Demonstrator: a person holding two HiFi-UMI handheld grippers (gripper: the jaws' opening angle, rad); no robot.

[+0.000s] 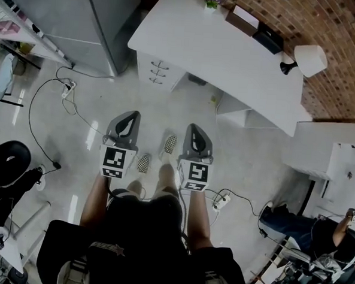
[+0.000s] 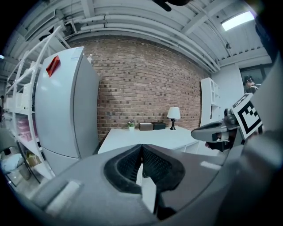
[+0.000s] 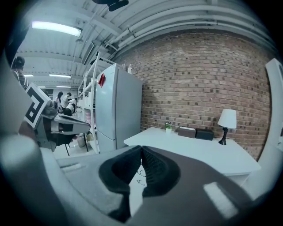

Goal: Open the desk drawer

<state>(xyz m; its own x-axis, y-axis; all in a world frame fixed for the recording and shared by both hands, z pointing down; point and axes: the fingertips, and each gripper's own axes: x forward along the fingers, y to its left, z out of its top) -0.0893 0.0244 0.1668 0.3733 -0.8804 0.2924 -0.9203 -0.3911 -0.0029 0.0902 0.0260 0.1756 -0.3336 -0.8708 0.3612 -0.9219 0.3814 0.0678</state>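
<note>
The drawer unit point(image 1: 159, 71) is seen under the far-left end of the white desk point(image 1: 230, 57), whose long axis is laid from far left to near right. The drawer fronts are turned toward the near side, with their handles point(image 1: 159, 66) stacked one above another, and appear closed. The left gripper point(image 1: 126, 116) and right gripper point(image 1: 196, 130) are held side by side over the floor point(image 1: 76, 138), well apart from the desk and pointed toward it. Both pairs of jaws are pressed together on nothing.
</note>
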